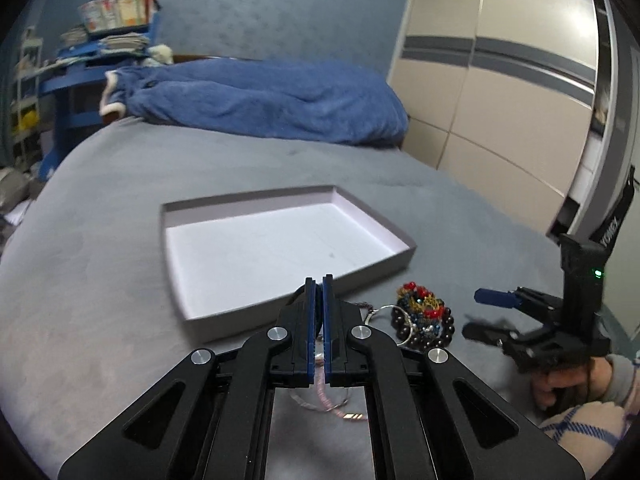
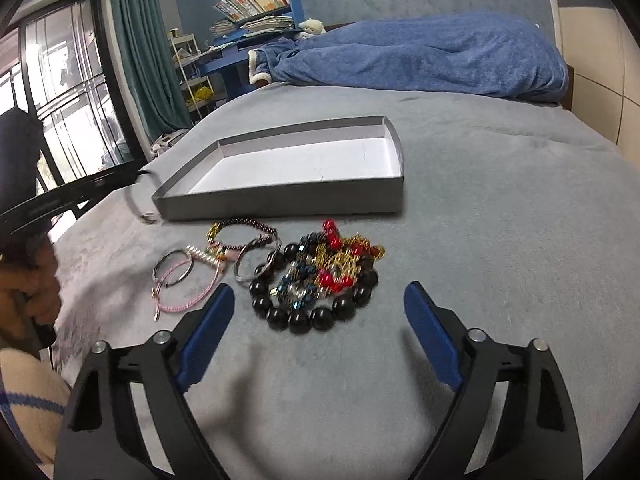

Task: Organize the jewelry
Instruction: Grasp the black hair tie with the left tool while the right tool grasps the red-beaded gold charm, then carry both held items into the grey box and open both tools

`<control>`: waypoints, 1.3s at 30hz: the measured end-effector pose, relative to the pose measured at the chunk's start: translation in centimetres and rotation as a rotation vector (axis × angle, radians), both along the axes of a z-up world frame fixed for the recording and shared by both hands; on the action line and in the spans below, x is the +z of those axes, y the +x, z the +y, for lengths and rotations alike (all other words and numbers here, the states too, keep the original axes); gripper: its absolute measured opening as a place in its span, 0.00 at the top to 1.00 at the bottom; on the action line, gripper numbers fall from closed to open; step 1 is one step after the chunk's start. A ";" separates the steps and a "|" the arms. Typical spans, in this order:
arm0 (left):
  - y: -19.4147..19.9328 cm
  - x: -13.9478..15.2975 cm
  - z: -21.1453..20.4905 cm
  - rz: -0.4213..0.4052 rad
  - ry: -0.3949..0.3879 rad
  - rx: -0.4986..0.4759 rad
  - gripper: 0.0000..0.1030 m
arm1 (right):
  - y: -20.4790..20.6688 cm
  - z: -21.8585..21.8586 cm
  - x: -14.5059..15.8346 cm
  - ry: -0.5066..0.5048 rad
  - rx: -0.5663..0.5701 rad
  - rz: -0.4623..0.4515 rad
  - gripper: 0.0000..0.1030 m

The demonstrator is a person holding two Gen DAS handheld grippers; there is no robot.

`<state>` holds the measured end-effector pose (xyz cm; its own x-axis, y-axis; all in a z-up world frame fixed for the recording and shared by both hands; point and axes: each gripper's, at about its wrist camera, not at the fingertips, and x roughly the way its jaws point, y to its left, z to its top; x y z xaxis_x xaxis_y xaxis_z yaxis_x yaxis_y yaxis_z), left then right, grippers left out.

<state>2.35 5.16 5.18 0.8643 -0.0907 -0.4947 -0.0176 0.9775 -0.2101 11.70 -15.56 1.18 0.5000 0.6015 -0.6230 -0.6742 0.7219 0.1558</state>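
My left gripper (image 1: pixel 319 280) is shut on a thin silver bangle (image 2: pixel 135 199), which hangs from its tip just left of the box's near corner; in the left wrist view the fingers hide most of it. The shallow grey box (image 1: pixel 296 192) with a white inside lies on the grey bed cover, and nothing shows inside it. My right gripper (image 2: pixel 319 291) stands open just in front of the jewelry pile: a black bead bracelet (image 2: pixel 304 320), a red, gold and blue tangle (image 2: pixel 340 260), a pink bracelet (image 2: pixel 188 300) and metal rings (image 2: pixel 252 260).
A rumpled blue blanket (image 2: pixel 420 56) lies at the far end of the bed. A blue shelf with books (image 2: pixel 256 4) stands behind it, a wardrobe (image 1: pixel 500 80) on the right and a window (image 2: pixel 68 92) on the left. A hand (image 1: pixel 560 384) holds the right gripper.
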 end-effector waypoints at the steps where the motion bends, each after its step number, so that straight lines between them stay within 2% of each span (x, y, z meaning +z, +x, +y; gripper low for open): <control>1: -0.4 0.1 0.4 -0.003 -0.002 0.010 0.97 | 0.3 0.2 0.1 -0.004 -0.006 -0.003 0.20; 6: -1.6 -1.5 2.3 0.054 -0.016 0.052 0.97 | 2.5 1.5 0.1 -0.052 -0.011 -0.004 0.33; 12: -2.0 -5.3 3.0 0.145 -0.031 0.051 0.96 | 4.5 3.4 -0.7 -0.105 0.013 0.016 0.41; 16: -2.0 -5.7 3.1 0.159 -0.040 0.048 0.96 | 5.1 4.4 -0.9 -0.121 0.029 0.028 0.53; 17: -2.0 -6.0 3.0 0.173 -0.042 0.048 0.96 | 5.4 4.7 -1.1 -0.130 0.035 0.036 0.62; 18: -1.8 -6.4 3.0 0.194 -0.046 0.051 0.96 | 5.6 4.9 -1.4 -0.134 0.046 0.049 0.75; 20: -1.7 -6.8 3.1 0.221 -0.055 0.057 0.96 | 5.6 4.9 -1.3 -0.131 0.051 0.051 0.91; 25: -2.2 -6.8 2.7 0.219 -0.032 0.082 0.74 | 4.8 2.7 0.8 -0.032 0.033 0.024 0.91; 32: -1.7 -7.3 1.6 0.274 0.034 0.077 0.64 | 4.9 -0.5 4.5 0.085 -0.009 0.003 0.91; 37: -0.9 -7.7 0.3 0.327 0.125 0.079 0.64 | 4.9 -1.8 6.2 0.112 -0.034 -0.008 0.91; 39: -0.8 -7.8 -0.2 0.334 0.157 0.071 0.75 | 4.7 -2.2 6.5 0.111 -0.040 -0.014 0.91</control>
